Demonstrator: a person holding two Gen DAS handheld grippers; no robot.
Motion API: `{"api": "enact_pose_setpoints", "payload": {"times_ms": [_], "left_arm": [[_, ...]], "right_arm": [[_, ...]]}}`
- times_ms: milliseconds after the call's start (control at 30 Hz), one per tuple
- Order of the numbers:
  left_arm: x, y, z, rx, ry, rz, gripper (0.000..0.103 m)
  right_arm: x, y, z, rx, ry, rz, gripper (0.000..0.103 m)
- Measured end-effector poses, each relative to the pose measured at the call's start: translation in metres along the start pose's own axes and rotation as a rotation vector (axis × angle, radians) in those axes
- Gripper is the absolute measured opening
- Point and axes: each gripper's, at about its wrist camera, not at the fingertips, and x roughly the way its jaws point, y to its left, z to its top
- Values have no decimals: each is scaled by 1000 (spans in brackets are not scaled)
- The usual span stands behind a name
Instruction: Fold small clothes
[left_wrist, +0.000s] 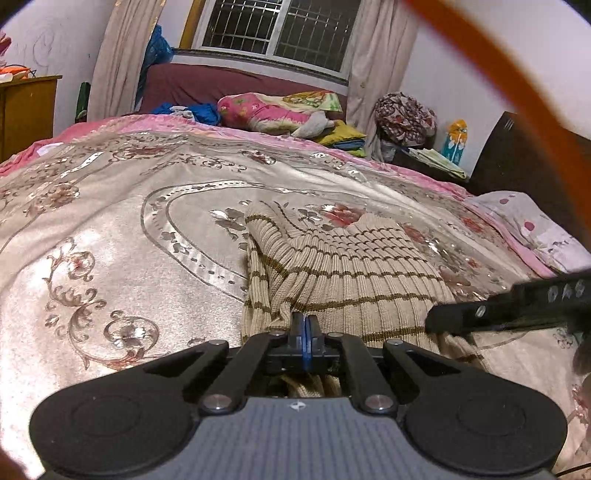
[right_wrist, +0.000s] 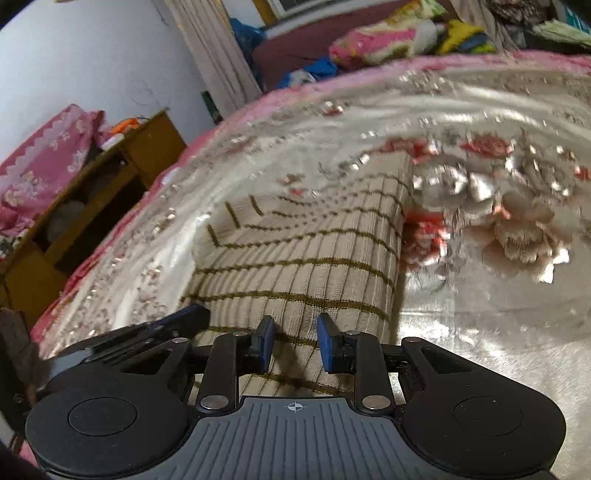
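I had the left gripper (left_wrist: 305, 325) with its jaws pinched together, the blue pads nearly meeting, and beige knit bunched beneath and behind them, so it looked clamped on the near edge of the striped sweater (left_wrist: 343, 266). The sweater lay partly folded on the bed's shiny floral bedspread (left_wrist: 110, 229), ribbed beige with thin brown stripes, one sleeve turned up at its left. My right gripper (right_wrist: 295, 343) hovered low over the same sweater (right_wrist: 303, 251), jaws standing narrowly apart with the knit showing between the pads; I could not tell whether they touched it. The right-hand view was blurred. Pillows and bundled clothes (left_wrist: 273, 110) sat at the bed's far end.
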Motion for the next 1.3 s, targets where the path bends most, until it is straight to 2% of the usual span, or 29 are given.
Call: {"api": "enact_pose_setpoints", "payload": {"times_ms": [167,333,433,567,733,833,933,1000,1033,1133,1267,1300], "left_arm": [[-3,3,0,-16,3,-17,14],[-4,4,0,-8,6,-26,14],[-3,4,-1,-6,11,-26,14],[-2,3,0,5,16,-24,14],[-11,3,7,-16,8,-51,14],[-18,-1,12,6,-31,-53,15],[-19,-9,16,49,-64,-27,23],[-15,-13,16,70,-69,-20,35],[-12,-14,16,75,-68,-14,37],[1,-14,11,97,-39,44,39],[10,4,8,30,4,51,57],[10,9,9,-1,11,46,58]], "right_arm": [[-20,7,6,33,-26,14,28],[-39,5,-23,67,-8,-15,30],[-38,5,-40,57,-7,-54,30],[-18,1,-52,114,51,-56,29],[-28,5,-49,94,68,-61,31],[-46,7,-41,81,8,-49,31],[-53,1,-26,105,-78,-55,47],[-47,-5,-15,103,-113,-91,50],[-41,-8,-9,102,-123,-102,51],[-22,-18,1,132,-95,-91,59],[-3,-24,4,147,-65,-66,68],[0,-25,3,154,-62,-50,69]]}}
